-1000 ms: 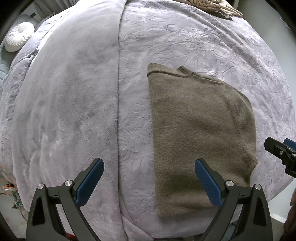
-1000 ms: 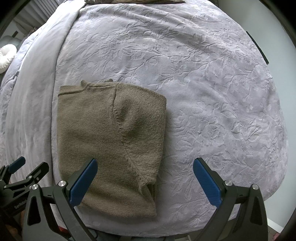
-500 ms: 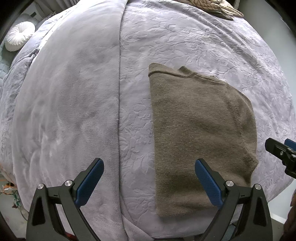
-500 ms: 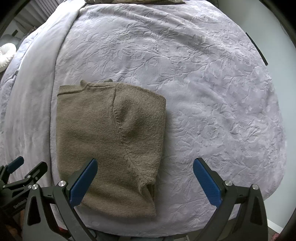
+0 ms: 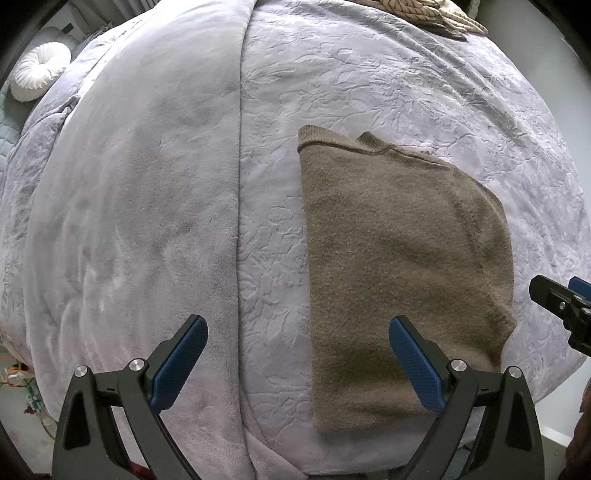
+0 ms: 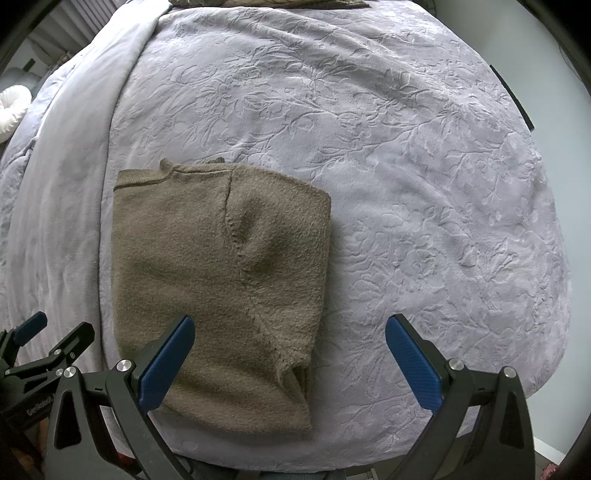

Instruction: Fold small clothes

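Observation:
An olive-brown knit sweater lies folded into a long rectangle on a lavender bed cover, its collar at the far end. It also shows in the right wrist view, with a sleeve folded over its right half. My left gripper is open and empty, held above the sweater's near left edge. My right gripper is open and empty, held above the sweater's near right edge. Each gripper shows at the edge of the other's view.
The embossed lavender bed cover spreads far to the right and back. A white round cushion lies at the far left. Other beige knitted clothes lie at the far edge of the bed. The bed's near edge runs just below the sweater.
Nothing has clearly moved; both grippers stay open above the near end of the sweater, with only a slight drift of the views.

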{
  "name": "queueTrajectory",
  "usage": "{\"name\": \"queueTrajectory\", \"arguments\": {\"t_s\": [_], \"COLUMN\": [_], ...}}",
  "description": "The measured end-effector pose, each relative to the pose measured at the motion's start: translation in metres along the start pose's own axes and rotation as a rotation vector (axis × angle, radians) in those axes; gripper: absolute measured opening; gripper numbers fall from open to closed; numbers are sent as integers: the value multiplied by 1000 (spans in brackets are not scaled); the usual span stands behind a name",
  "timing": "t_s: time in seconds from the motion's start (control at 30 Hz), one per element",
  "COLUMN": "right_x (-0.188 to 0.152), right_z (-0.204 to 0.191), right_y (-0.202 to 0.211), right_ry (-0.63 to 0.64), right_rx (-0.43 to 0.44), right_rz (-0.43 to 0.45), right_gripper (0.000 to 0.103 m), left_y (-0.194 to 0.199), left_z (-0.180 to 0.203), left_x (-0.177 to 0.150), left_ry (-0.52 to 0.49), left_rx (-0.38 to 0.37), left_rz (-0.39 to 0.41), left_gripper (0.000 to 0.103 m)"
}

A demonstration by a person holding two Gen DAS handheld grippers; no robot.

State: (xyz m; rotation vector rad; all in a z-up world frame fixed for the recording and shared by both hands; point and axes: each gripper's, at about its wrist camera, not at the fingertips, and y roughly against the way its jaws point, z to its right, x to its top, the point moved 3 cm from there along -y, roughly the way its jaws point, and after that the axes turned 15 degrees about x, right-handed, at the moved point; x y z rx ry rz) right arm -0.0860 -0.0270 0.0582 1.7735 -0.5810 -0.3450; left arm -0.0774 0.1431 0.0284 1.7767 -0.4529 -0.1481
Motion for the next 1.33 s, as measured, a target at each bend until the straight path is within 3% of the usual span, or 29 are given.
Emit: {"name": "queueTrajectory", "arguments": {"t_s": [0.87, 1.33], "right_x": [-2, -2], "right_z": [1, 1], "right_y": [0, -2], "right_ry": [6, 8], "right_rx": [-4, -6], "right_rz": [-11, -20], "right_gripper": [103, 103], "left_y": [-1, 0], "left_z": [0, 0], "left_x": [0, 3], "left_ry": [5, 11], "left_rx": [27, -12], "left_rz": [-1, -1], "left_gripper": [99, 99]}}
